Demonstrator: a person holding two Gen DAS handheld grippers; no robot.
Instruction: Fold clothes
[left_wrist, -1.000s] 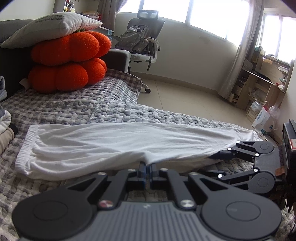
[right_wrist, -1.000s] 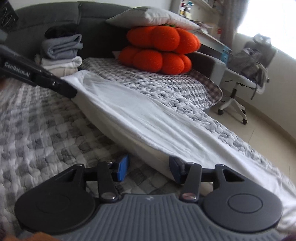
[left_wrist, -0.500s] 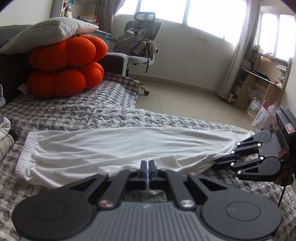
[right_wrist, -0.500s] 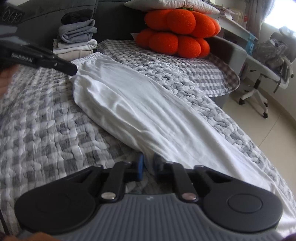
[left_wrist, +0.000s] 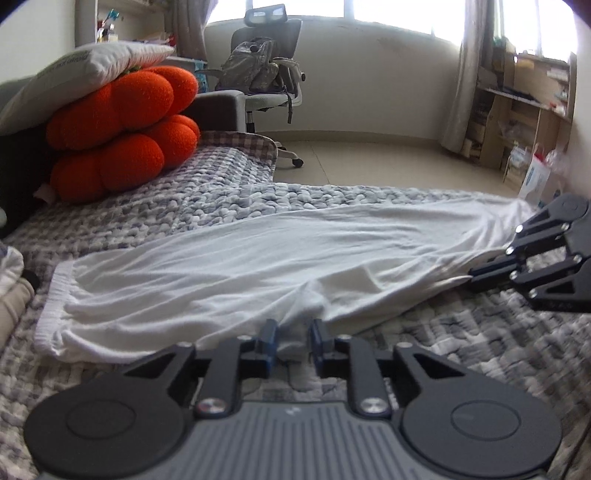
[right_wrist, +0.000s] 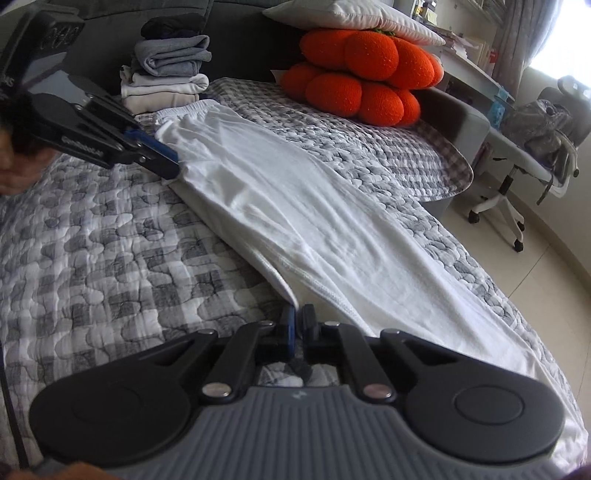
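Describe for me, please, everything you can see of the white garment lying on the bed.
The white garment is soft knit, long and narrow, lying flat and lightly wrinkled on the grey checked quilt, its ribbed elastic band towards the folded pile. The right gripper is shut on its near edge; the left gripper, jaws just opening, straddles a fold.
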